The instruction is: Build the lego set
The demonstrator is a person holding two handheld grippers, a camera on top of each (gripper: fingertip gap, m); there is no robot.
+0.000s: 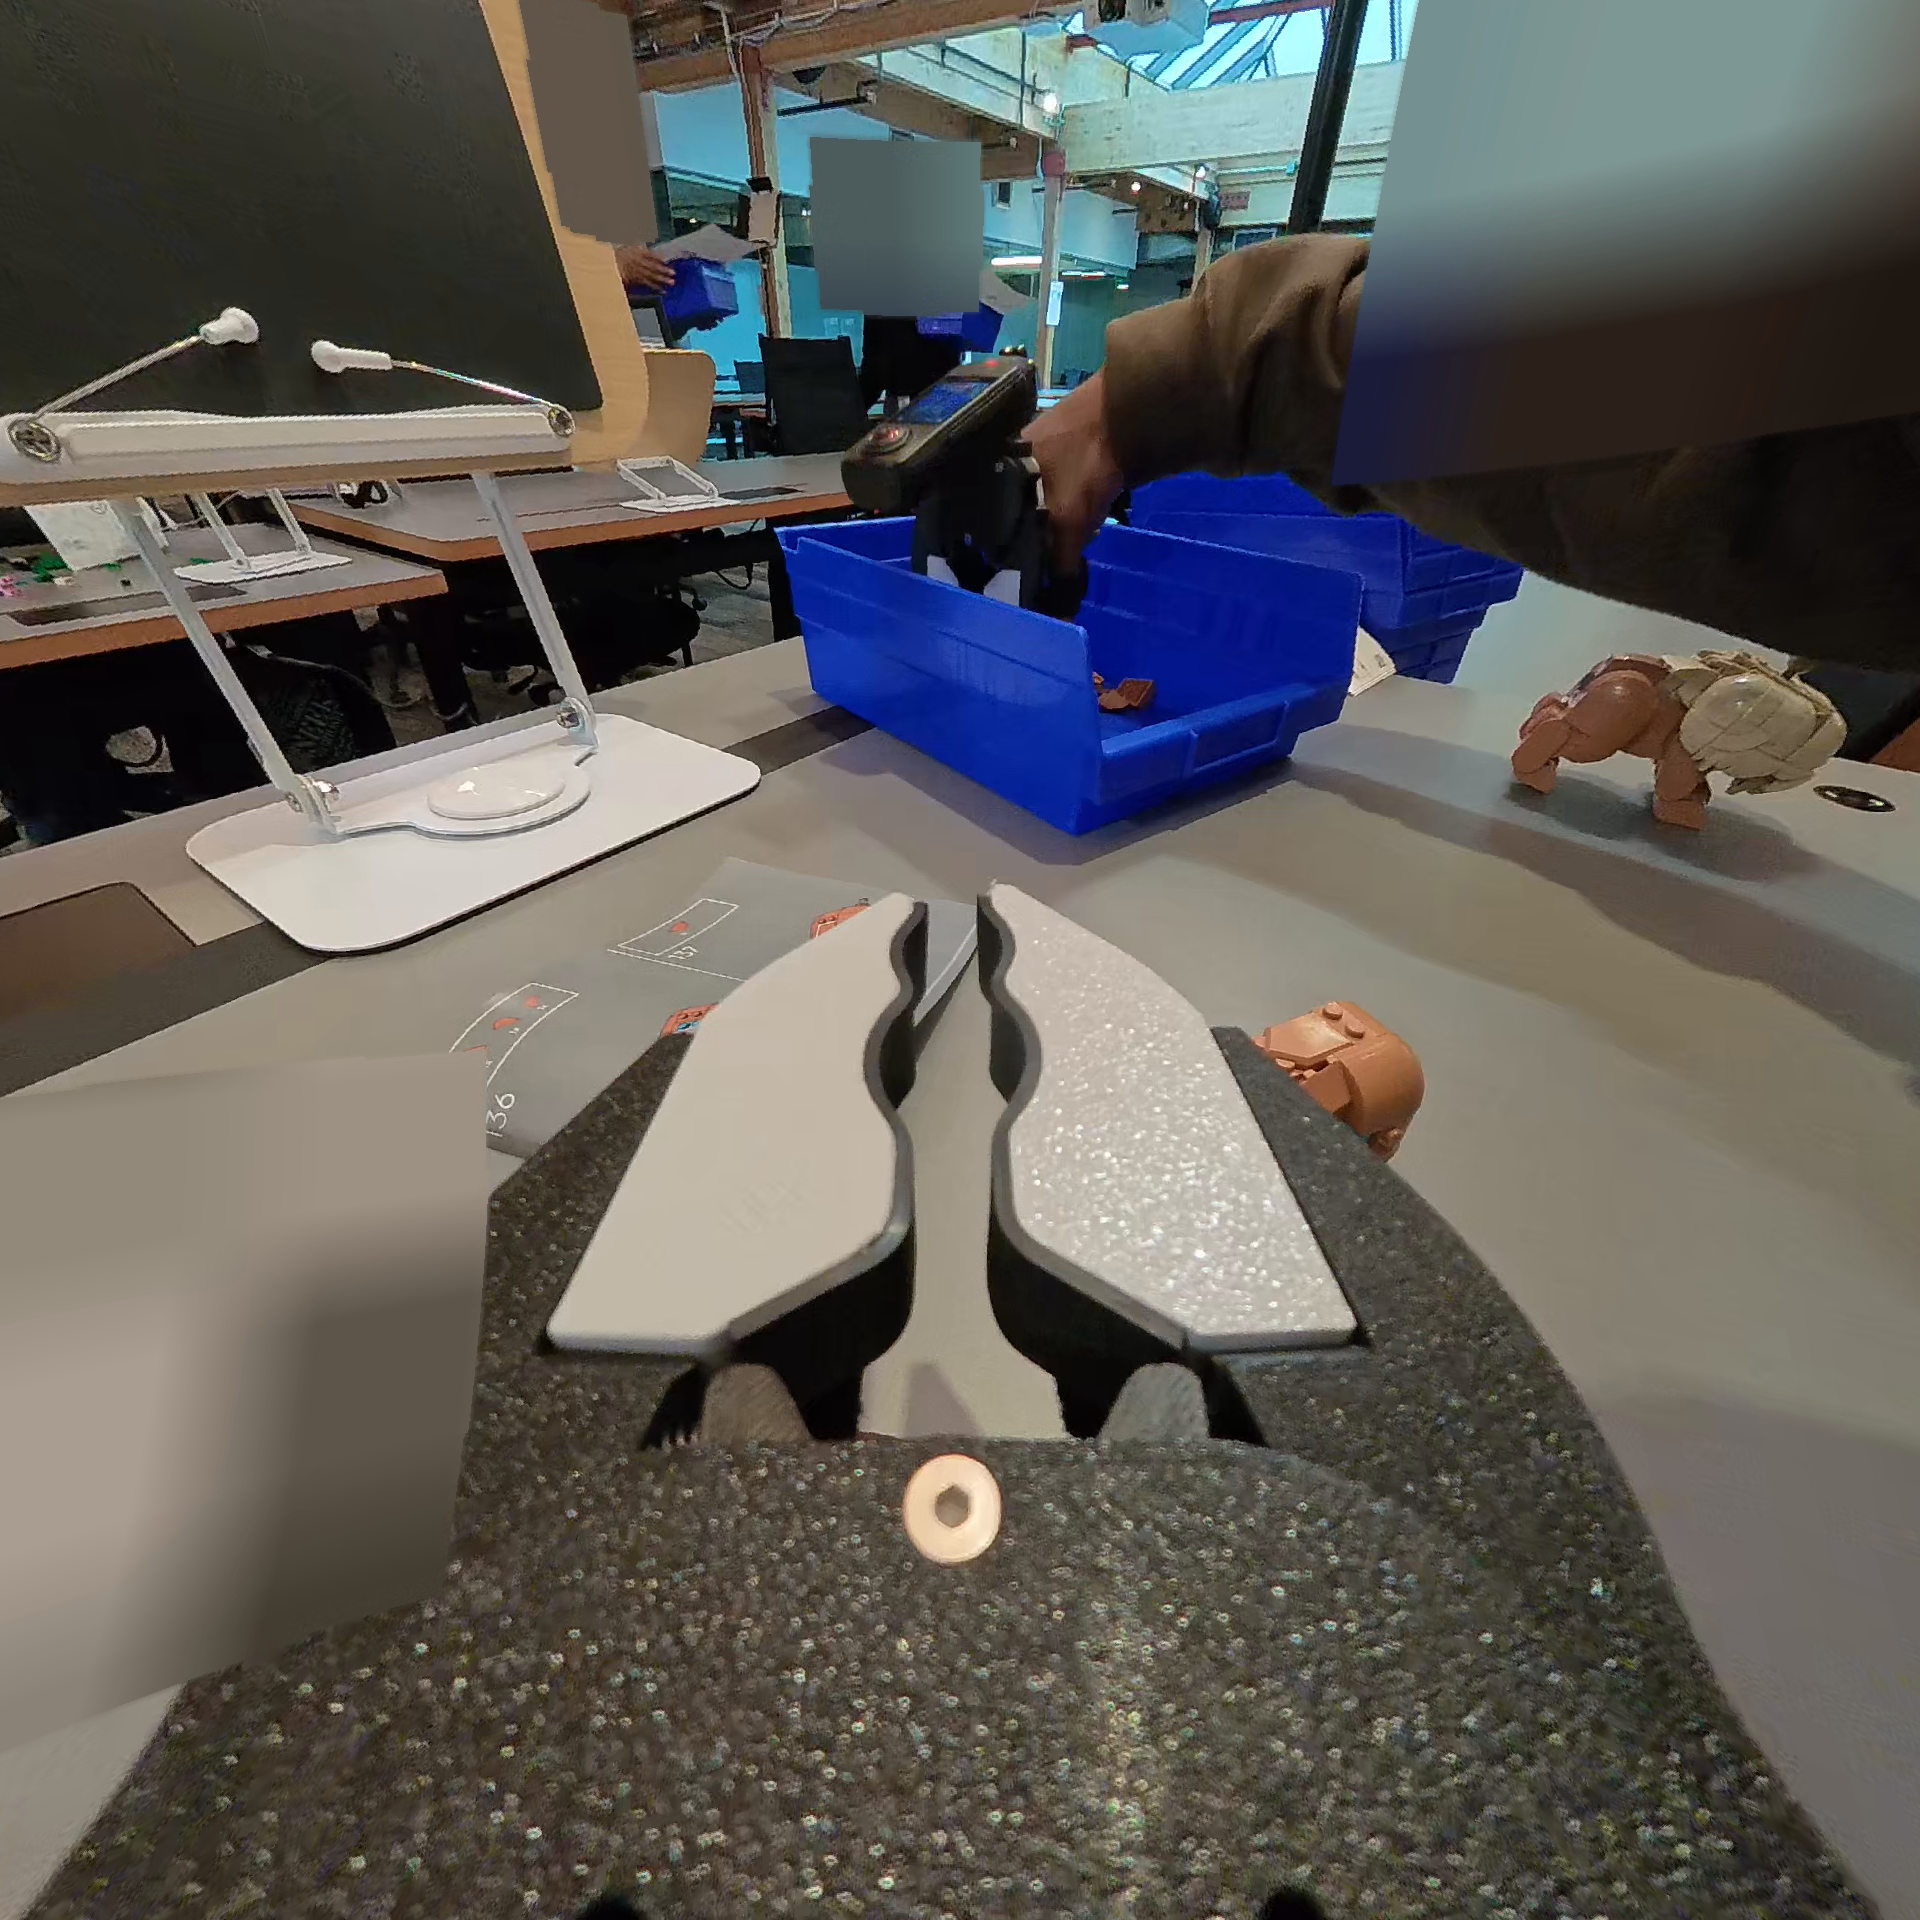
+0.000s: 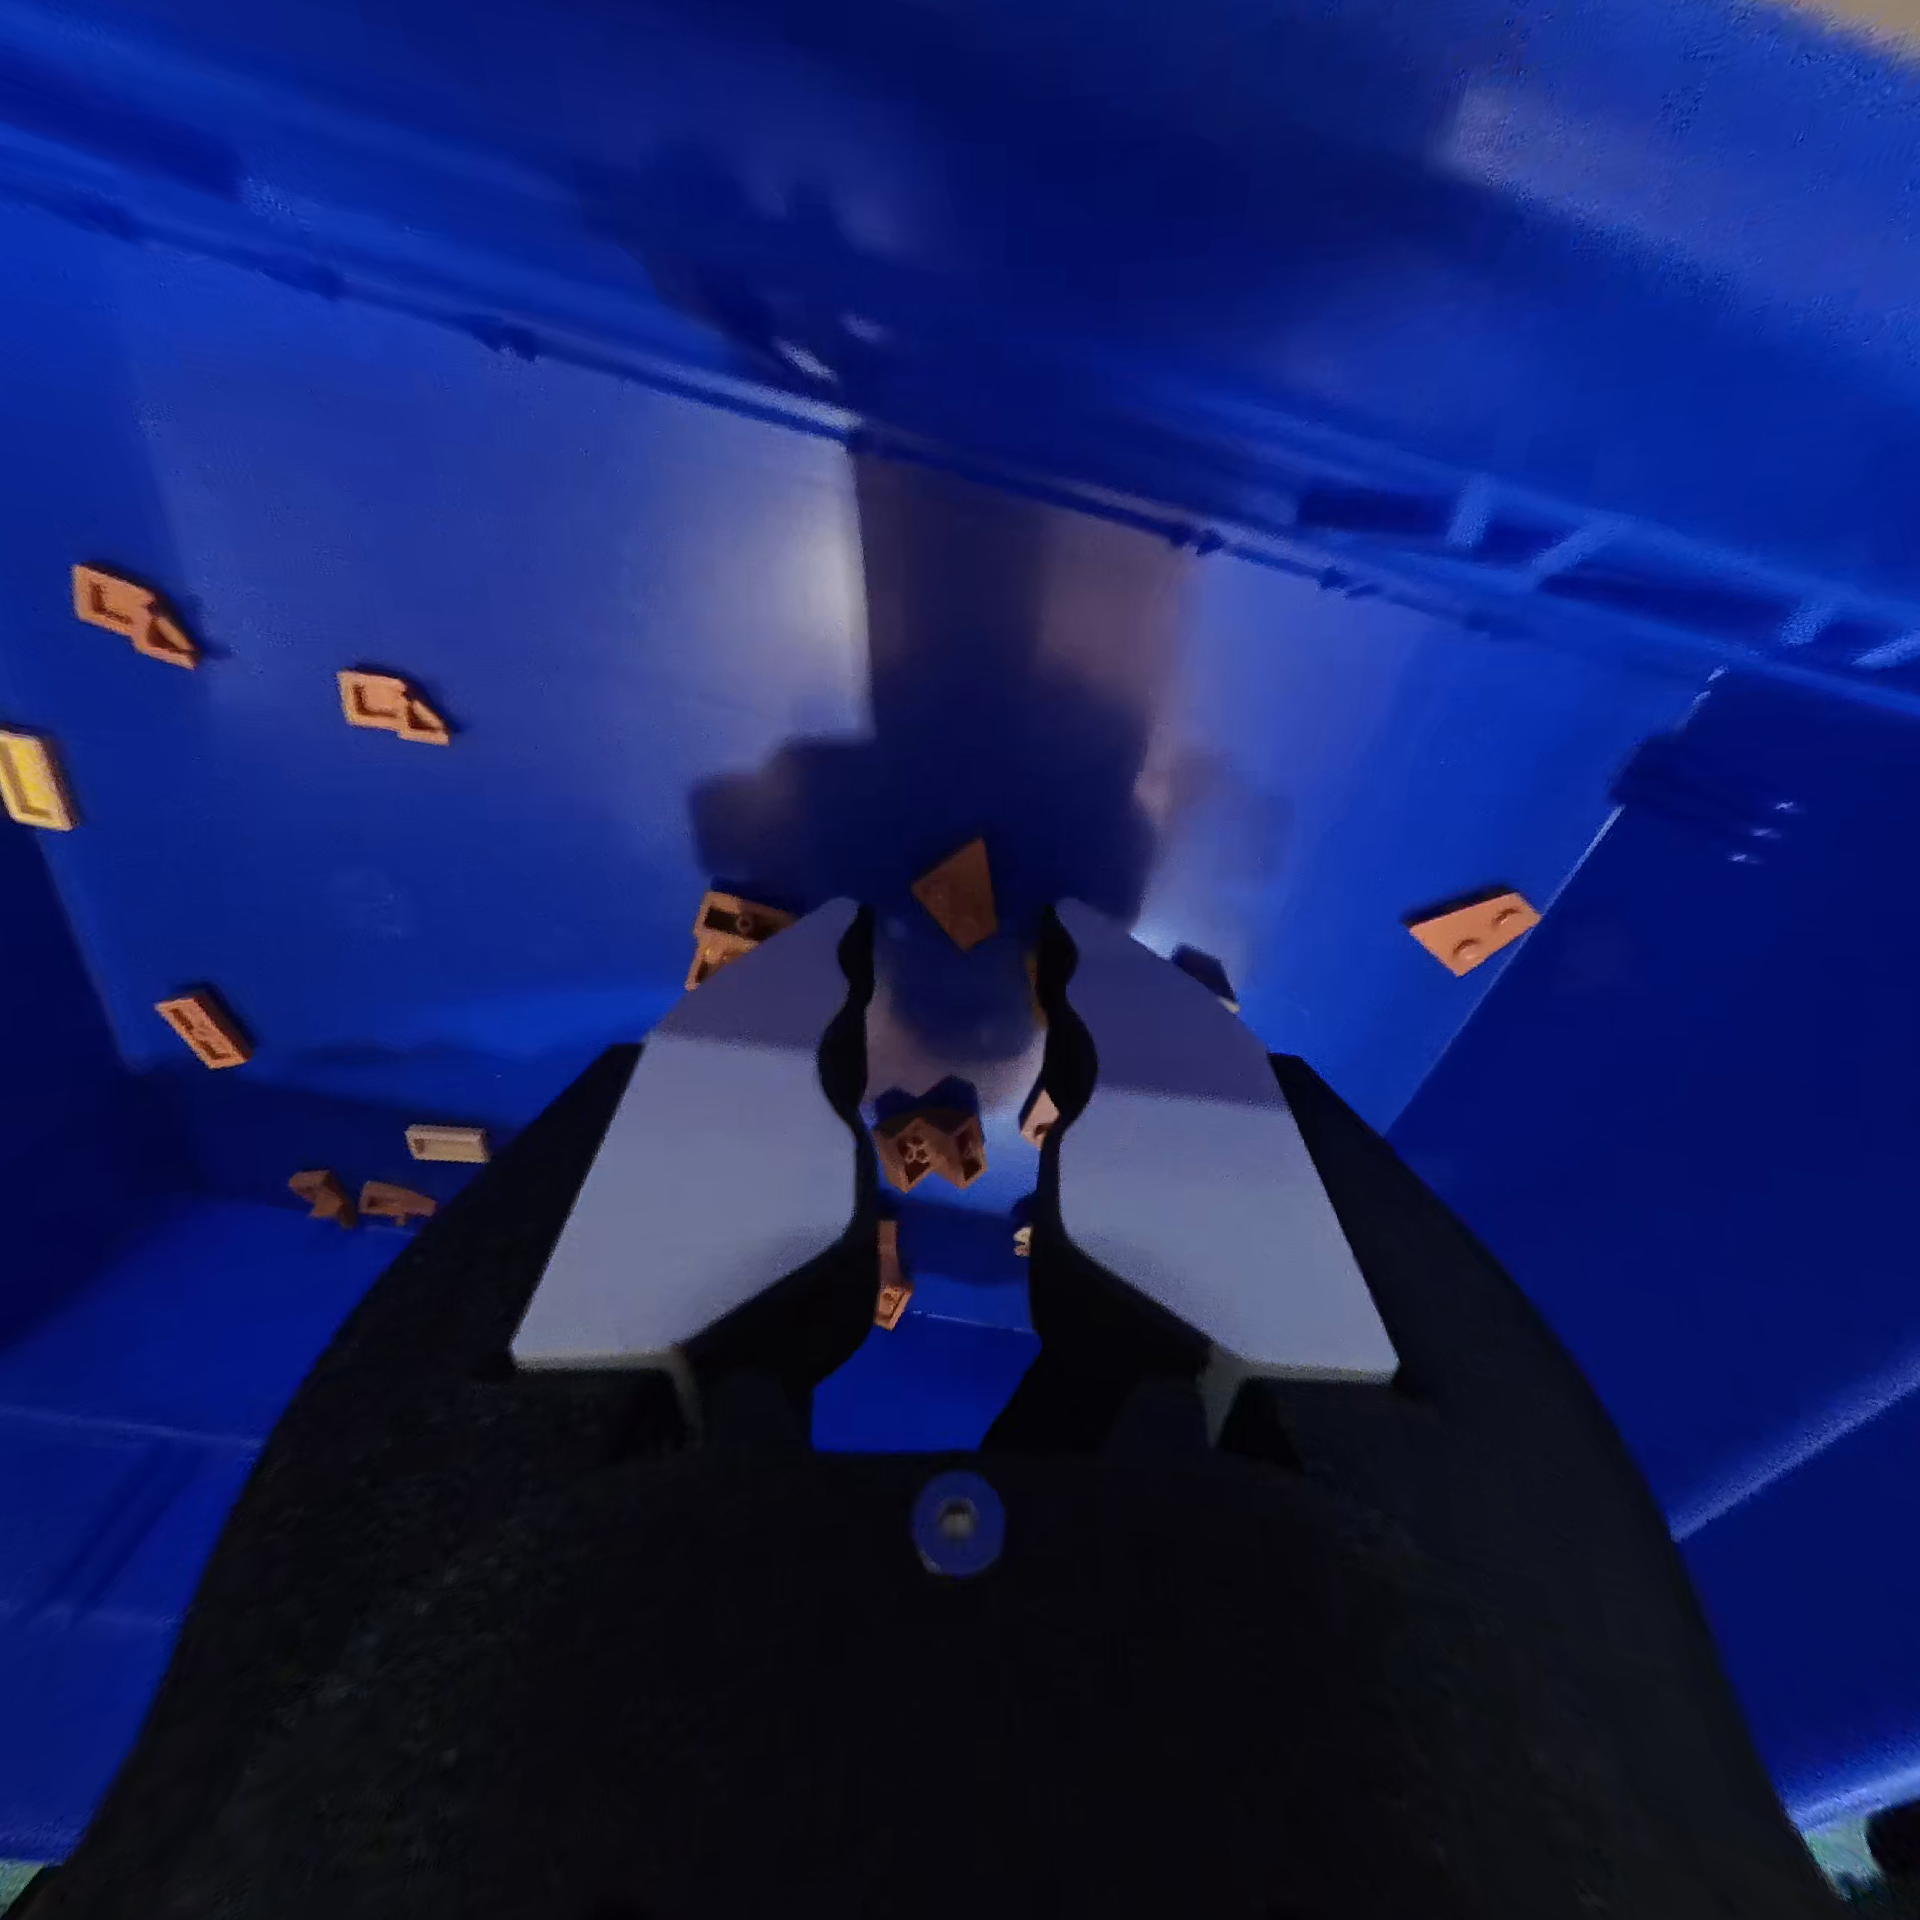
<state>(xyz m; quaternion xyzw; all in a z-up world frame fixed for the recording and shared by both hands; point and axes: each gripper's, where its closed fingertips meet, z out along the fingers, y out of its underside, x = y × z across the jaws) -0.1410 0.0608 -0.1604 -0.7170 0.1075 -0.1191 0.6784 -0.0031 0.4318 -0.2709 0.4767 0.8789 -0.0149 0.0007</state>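
Note:
My left gripper [image 1: 951,909] hovers low over the grey table [image 1: 1455,1039], its jaws almost together with nothing between them. A brown lego sub-assembly [image 1: 1351,1070] lies just to its right, partly hidden by the finger. A part-built brown and tan lego animal [image 1: 1683,727] stands at the far right. My right gripper [image 2: 956,920] is open inside the blue bin [image 2: 416,468], above loose brown pieces. A brown wedge plate [image 2: 961,894] lies just beyond its tips and a brown bracket piece [image 2: 928,1143] lies under the gap. The right gripper also shows in the left wrist view [image 1: 966,468], dipped into the bin [image 1: 1039,707].
An instruction booklet [image 1: 623,997] lies open under my left gripper. A white tablet stand [image 1: 468,831] holds a dark screen at the left. A second blue bin [image 1: 1434,582] sits behind the first. Several brown plates [image 2: 390,707] are scattered over the bin floor. Left tips to right tips: about 40 cm. The brown bracket piece [image 2: 928,1143] sits 5 cm or so from the ends of my right fingers.

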